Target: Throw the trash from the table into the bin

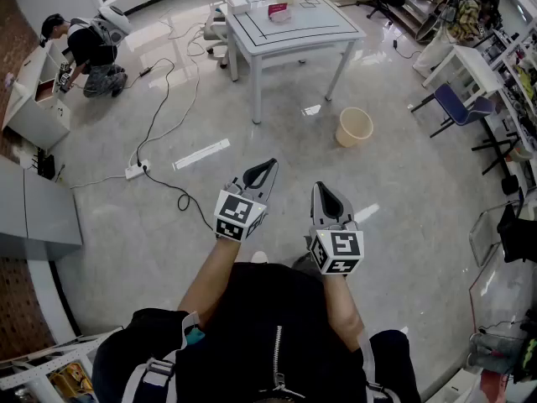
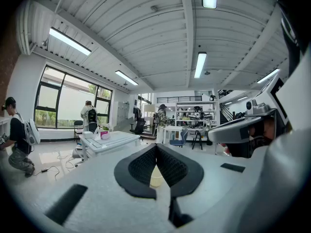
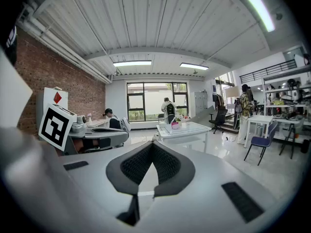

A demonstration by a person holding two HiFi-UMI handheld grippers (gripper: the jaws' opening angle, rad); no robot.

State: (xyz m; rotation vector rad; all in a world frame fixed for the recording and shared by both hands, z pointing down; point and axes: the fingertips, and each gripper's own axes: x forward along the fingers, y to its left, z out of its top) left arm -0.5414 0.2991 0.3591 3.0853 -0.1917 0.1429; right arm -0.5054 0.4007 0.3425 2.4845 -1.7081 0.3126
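Right gripper (image 3: 152, 148): jaws together, tips meeting, nothing btwn them. Straight ahead, well apart, a white table (image 3: 192, 128) w/ a small pink box (image 3: 175, 125) on top. Left gripper (image 3: 100, 133) sits level at far left, marker cube (image 3: 54, 126) facing the camera. Brick wall (image 3: 58, 72) on left, big window (image 3: 148, 101) at back. One person (image 3: 111, 116) is low down left of the table, another (image 3: 168, 107) stands nr the window, and a third (image 3: 243, 108) stands at right nr a blue chair (image 3: 257, 141).

The trash (image 1: 278, 10) on the table (image 1: 325, 23) is too small to identify.
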